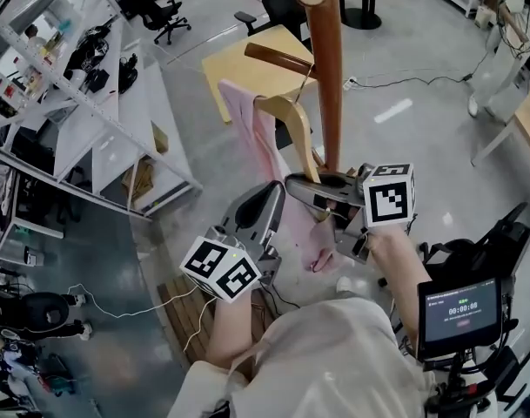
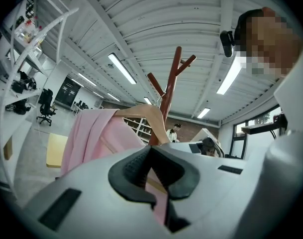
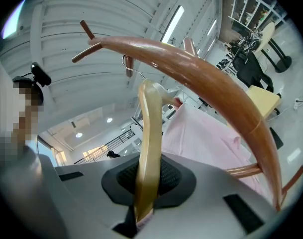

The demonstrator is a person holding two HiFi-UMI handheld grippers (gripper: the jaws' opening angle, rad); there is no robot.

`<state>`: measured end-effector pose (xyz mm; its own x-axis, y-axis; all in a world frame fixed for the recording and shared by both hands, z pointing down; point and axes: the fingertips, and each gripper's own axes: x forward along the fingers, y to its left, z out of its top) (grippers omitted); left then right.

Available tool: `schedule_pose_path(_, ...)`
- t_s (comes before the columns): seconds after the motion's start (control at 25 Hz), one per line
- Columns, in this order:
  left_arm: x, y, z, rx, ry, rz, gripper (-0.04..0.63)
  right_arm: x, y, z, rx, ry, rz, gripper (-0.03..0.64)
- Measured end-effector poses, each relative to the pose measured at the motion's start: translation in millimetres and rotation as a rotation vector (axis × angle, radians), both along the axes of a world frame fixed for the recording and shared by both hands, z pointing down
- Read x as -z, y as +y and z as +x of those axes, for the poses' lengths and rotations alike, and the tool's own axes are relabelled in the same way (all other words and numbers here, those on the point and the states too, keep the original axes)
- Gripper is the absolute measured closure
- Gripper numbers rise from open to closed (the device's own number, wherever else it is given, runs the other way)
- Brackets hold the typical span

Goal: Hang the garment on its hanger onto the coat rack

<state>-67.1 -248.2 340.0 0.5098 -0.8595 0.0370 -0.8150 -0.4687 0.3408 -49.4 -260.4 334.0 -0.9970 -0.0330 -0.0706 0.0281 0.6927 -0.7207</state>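
A pink garment [image 1: 258, 142] hangs on a light wooden hanger [image 1: 292, 120] beside the brown coat rack pole [image 1: 331, 68]. My right gripper [image 1: 306, 186] is shut on the hanger's lower arm; in the right gripper view the hanger [image 3: 147, 143] runs up out of the jaws to its wire hook [image 3: 127, 66] just under the rack [image 3: 206, 81]. Whether the hook rests on the rack's peg [image 1: 278, 55] I cannot tell. My left gripper [image 1: 273, 200] is shut on the garment, with pink cloth [image 2: 91, 136] pinched in the left gripper [image 2: 152, 158].
A yellow table [image 1: 243, 68] stands behind the rack. White shelving [image 1: 99, 111] runs along the left, with office chairs [image 1: 160, 11] beyond. A wooden pallet [image 1: 188, 316] lies by my feet. A timer screen [image 1: 461, 308] is at the lower right.
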Motion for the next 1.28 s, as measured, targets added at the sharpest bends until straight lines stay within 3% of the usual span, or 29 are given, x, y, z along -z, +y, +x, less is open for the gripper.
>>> schedule_pose_path(0.6, -3.6, -14.7, 25.2, -0.096, 0.037, 0.008, 0.591, -14.7, -9.3, 23.7, -0.048, 0.124, 0.106, 0.601)
schedule_pose_path(1.12, -7.3, -18.6, 35.7, -0.134, 0.07, 0.009, 0.591, -16.7, -12.0, 32.5, -0.069, 0.169, 0.159, 0.598)
schedule_pose_path(1.28, -10.0, -17.9, 38.5, -0.144, 0.065, 0.009, 0.591, -15.7, -18.4, 38.5, -0.127, 0.181, 0.187, 0.571)
